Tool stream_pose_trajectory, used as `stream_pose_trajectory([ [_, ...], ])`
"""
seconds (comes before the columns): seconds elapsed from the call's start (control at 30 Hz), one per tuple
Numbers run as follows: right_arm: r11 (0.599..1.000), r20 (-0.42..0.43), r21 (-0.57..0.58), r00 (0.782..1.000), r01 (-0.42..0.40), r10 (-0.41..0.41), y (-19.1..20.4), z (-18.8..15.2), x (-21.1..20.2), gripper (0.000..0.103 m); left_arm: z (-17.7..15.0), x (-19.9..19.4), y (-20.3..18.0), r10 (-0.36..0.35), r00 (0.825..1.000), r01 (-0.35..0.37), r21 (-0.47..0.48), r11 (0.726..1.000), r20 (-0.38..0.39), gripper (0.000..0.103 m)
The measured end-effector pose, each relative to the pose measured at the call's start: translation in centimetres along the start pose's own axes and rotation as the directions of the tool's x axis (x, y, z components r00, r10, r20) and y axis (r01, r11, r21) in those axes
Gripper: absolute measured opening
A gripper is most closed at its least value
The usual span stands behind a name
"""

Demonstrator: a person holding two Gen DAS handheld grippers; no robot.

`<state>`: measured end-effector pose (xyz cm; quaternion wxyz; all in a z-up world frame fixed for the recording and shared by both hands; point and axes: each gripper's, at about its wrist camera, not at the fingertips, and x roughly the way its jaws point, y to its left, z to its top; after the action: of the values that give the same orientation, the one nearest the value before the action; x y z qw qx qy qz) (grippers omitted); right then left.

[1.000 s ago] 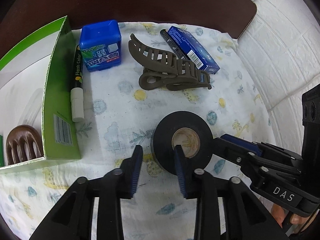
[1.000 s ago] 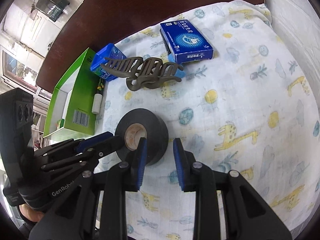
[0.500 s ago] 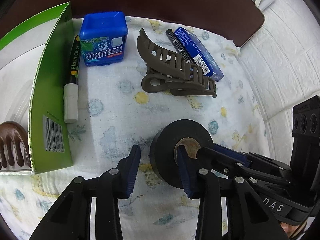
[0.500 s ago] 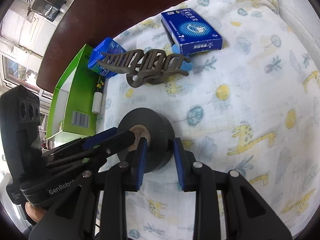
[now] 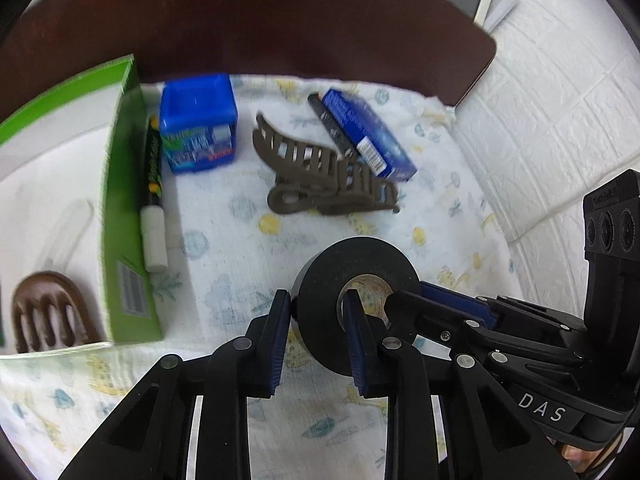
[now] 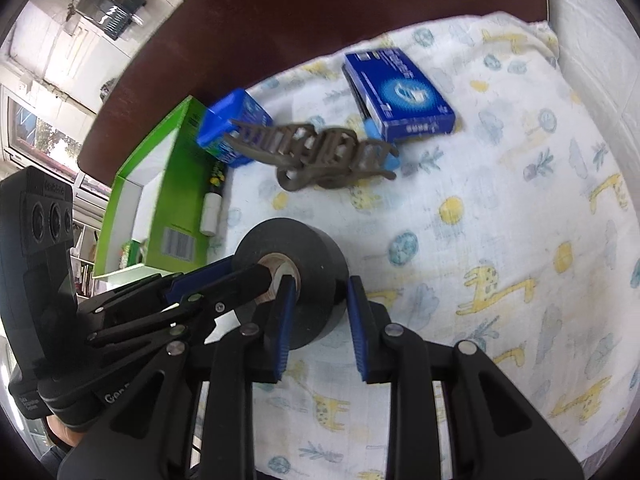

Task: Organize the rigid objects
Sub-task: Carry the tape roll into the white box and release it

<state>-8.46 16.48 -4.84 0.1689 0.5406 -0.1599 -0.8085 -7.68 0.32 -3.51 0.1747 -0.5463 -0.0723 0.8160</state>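
in the left wrist view we see our left hand-held gripper [image 5: 314, 340] pinching one wall of the black roll of electrical tape [image 5: 356, 300], one blue pad outside the roll and one inside its cardboard core, the jaws closing on it. the right hand-held gripper [image 5: 412, 300] comes in from the right and bites the roll's opposite wall. the roll sits just above the white printed cloth [image 5: 224, 248] that covers the dark brown desk [image 5: 280, 32]. beyond it lie a brown plastic claw hair clip [image 5: 320, 176], a dark blue flat carton [image 5: 368, 136], a square blue plastic container [image 5: 196, 124], and a black marker with a white cap [image 5: 154, 200] against an open green cardboard box [image 5: 124, 200], which holds a brown wooden comb [image 5: 48, 312].

in the right wrist view our right hand-held gripper [image 6: 318, 324] is pressed on the tape roll's [image 6: 312, 252] near wall, one finger in the core. the left hand-held gripper [image 6: 248, 276] reaches in from the left onto the same roll. the hair clip [image 6: 316, 152], blue carton [image 6: 400, 96], blue container [image 6: 232, 124] and green box [image 6: 176, 200] lie behind.
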Motion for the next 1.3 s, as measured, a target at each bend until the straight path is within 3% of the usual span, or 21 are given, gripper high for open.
stream_pose_trajectory([
  [0.2, 0.996, 0.093, -0.082, 0.995, -0.033, 0.041, 4.0, 1.5, -2.7, 0.026, 1.1, -5.3, 1.3, 0.040, 0.990, -0.041, 0.004, 0.999, 0.138, 0.026],
  [0.4, 0.973, 0.095, -0.210, 0.988, -0.097, 0.119, 10.9, 3.6, -1.3, 0.027, 1.0, -9.9, 7.0, 0.127, 0.966, -0.109, -0.092, 0.990, 0.225, 0.026],
  [0.53, 0.953, 0.051, -0.258, 0.983, -0.160, 0.179, 15.0, 4.6, 1.8, 0.027, 0.6, -11.1, 11.5, 0.194, 0.956, -0.160, -0.161, 0.974, 0.220, 0.026],
  [0.7, 0.942, -0.038, -0.264, 0.978, -0.207, 0.204, 18.7, 5.2, 6.6, 0.027, -0.1, -10.7, 16.9, 0.217, 0.959, -0.169, -0.248, 0.954, 0.183, 0.026],
  [0.9, 0.935, -0.084, -0.273, 0.974, -0.226, 0.211, 20.8, 6.1, 9.9, 0.026, 0.2, -9.8, 20.5, 0.235, 0.955, -0.174, -0.297, 0.939, 0.180, 0.026],
  [1.03, 0.942, -0.117, -0.228, 0.967, -0.248, 0.226, 20.8, 6.5, 11.4, 0.028, -0.1, -8.6, 22.4, 0.189, 0.971, -0.128, -0.348, 0.929, 0.149, 0.026],
  [1.3, 0.954, -0.042, -0.235, 0.982, -0.188, 0.183, 17.6, 6.3, 7.1, 0.027, 0.2, -8.9, 19.1, 0.198, 0.964, -0.140, -0.295, 0.945, 0.176, 0.026],
])
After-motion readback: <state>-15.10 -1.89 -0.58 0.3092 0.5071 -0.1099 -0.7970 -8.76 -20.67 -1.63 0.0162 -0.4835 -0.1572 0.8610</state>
